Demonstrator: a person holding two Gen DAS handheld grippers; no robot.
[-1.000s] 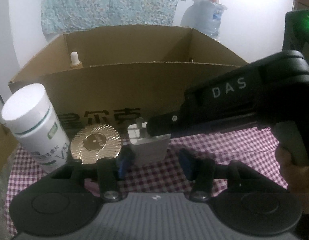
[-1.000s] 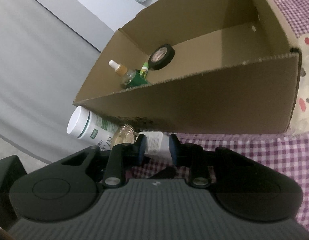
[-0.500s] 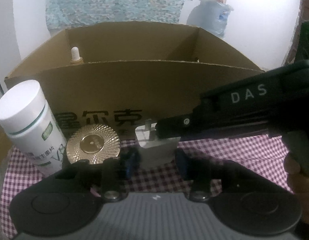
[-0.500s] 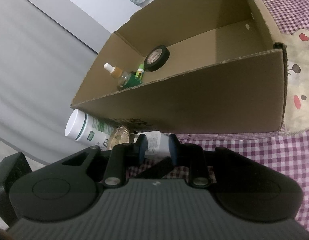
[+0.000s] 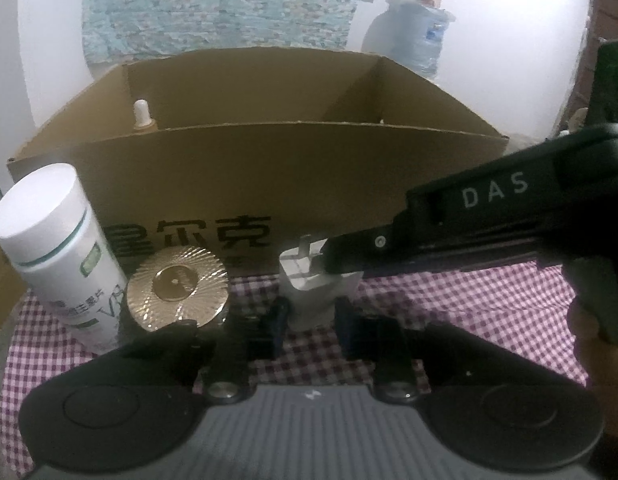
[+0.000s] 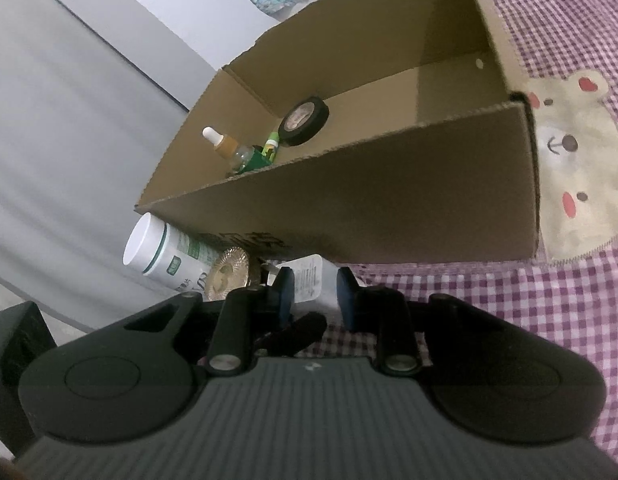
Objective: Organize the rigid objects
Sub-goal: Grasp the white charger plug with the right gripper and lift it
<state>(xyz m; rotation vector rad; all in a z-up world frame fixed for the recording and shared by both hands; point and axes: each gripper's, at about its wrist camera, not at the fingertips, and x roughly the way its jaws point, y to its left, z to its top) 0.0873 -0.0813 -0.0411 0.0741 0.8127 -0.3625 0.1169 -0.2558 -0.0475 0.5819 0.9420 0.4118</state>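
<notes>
Plug [image 5: 309,284] stands on the checked desk [image 5: 449,304], just in front of the box [image 5: 269,176], right of the gold lid [image 5: 177,284]. Left tongs [image 5: 309,312] have just been closing on its base; right tongs [image 6: 315,292] pinch its top. Lift it straight, clear the box wall before releasing.
</notes>
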